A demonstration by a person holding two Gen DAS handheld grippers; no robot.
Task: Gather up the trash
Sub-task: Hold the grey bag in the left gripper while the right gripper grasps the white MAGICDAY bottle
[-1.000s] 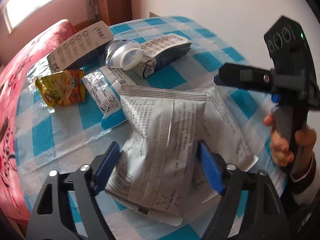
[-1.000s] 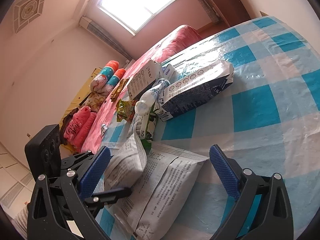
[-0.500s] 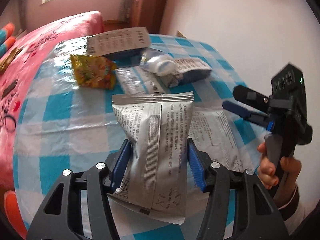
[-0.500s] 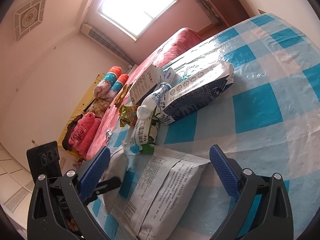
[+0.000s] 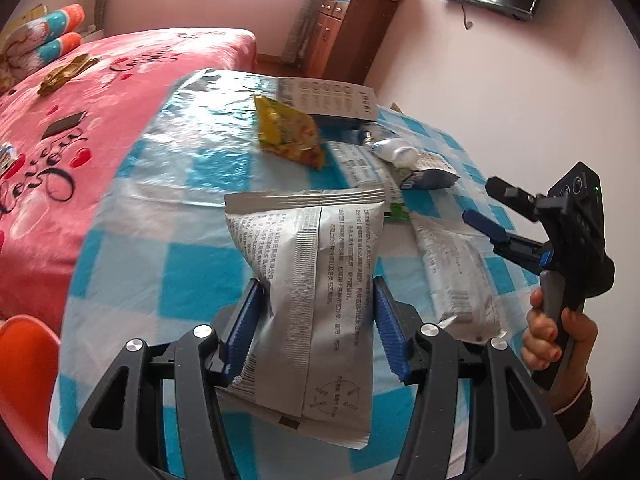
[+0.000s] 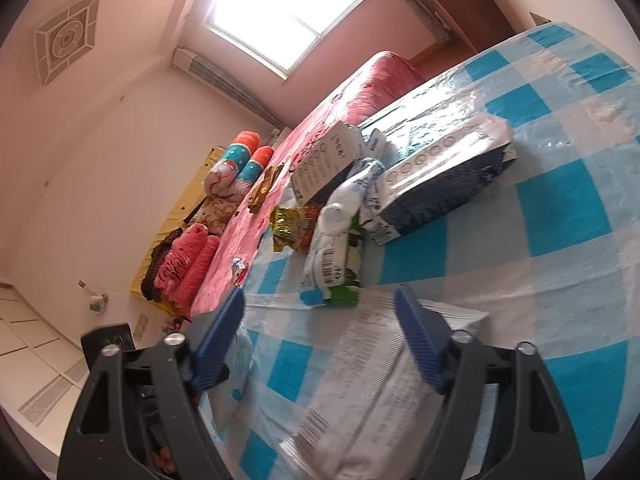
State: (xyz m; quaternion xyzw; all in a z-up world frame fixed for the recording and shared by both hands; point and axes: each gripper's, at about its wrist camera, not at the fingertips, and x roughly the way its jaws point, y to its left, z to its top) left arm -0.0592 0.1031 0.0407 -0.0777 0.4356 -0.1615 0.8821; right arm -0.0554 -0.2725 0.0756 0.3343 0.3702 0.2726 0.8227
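My left gripper (image 5: 316, 292) is shut on a silver printed pouch (image 5: 316, 280), which hangs clear of the blue-checked table (image 5: 160, 272). A second silver pouch (image 5: 452, 272) (image 6: 368, 392) lies flat on the cloth. My right gripper (image 6: 320, 296) (image 5: 480, 200), held by a hand, hovers over this pouch's near end. Its jaws are closing, with only the pouch's edge under the right finger and neither pad pressing on it. Further back lie a yellow snack packet (image 5: 288, 136), a white bottle (image 6: 344, 200), a green-and-white pack (image 6: 332, 276) and a dark blue carton (image 6: 440, 176).
A grey printed box (image 5: 332, 100) sits at the table's far edge. A pink bed (image 5: 60, 140) runs along the left side and an orange seat (image 5: 24, 360) is at the lower left. A wooden cabinet (image 5: 344, 32) and a pale wall stand behind.
My left gripper shut on the top pouch, lifted it off the second one and swung it left while rolling. My right gripper's jaws have narrowed above the second pouch.
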